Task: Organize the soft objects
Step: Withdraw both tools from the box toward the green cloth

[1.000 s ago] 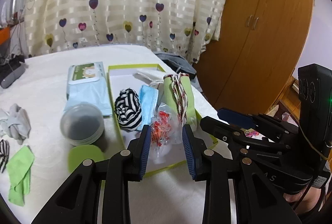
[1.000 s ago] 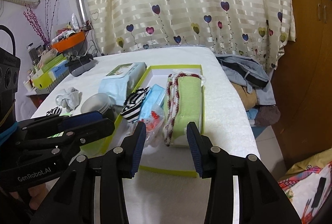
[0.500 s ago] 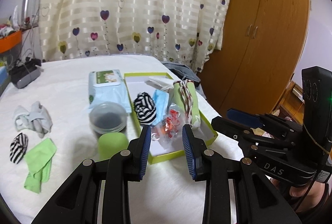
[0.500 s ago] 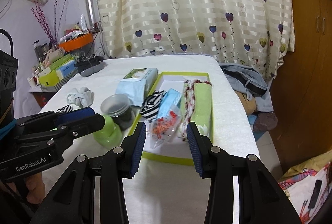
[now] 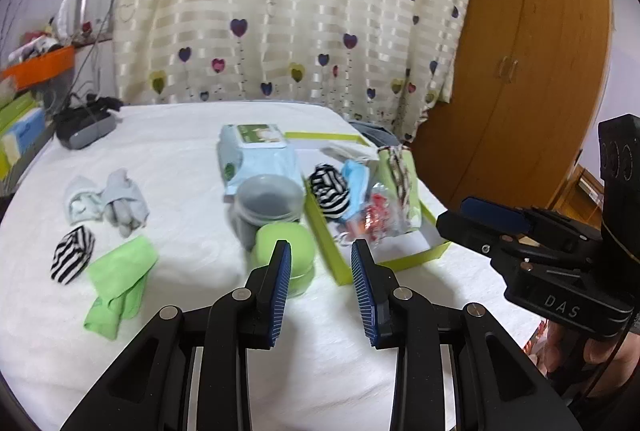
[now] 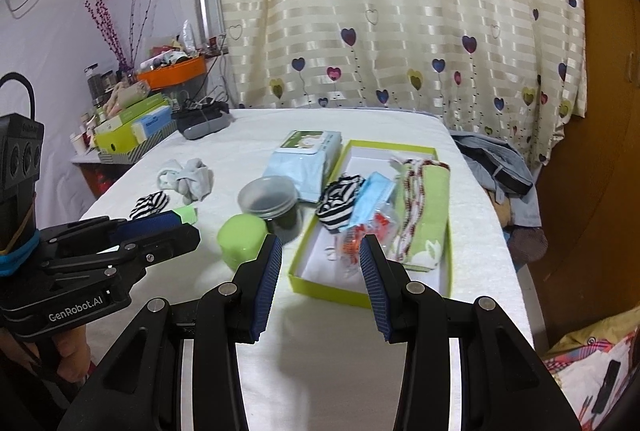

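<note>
1. The left tongs (image 5: 320, 263) stand apart and hold nothing, above the white counter (image 5: 192, 191) near its near edge.
2. The right tongs (image 6: 320, 255) also stand apart and hold nothing, above bare cloth at the near edge, with the box's near corner just ahead.
3. Just ahead of the left tongs a green lid (image 5: 284, 245) sits on the counter, touching a clear jar (image 5: 268, 197) behind it.
4. A wipes pack (image 5: 256, 155) lies behind the jar, against the box's left wall.
5. The green box (image 6: 312, 287) lies along the counter's right edge, its long side running toward the far edge.
6. In the box, from left to right: a striped sock (image 6: 340, 201), a blue mask (image 6: 374, 195), a clear bag (image 6: 360, 235) with red bits, and a green towel (image 6: 428, 207) with a beaded cord (image 6: 412, 191) over it, along the right wall.
7. The box's near end shows bare white floor.
8. Toward the counter's left edge lie grey socks (image 5: 108, 201), a second striped sock (image 5: 72, 253) and a green cloth (image 5: 120, 279), close together and well apart from both tongs.
9. Bare cloth lies between that group and the lid, and along the near edge.
10. A dark case (image 6: 202, 121) sits at the far left corner.
</note>
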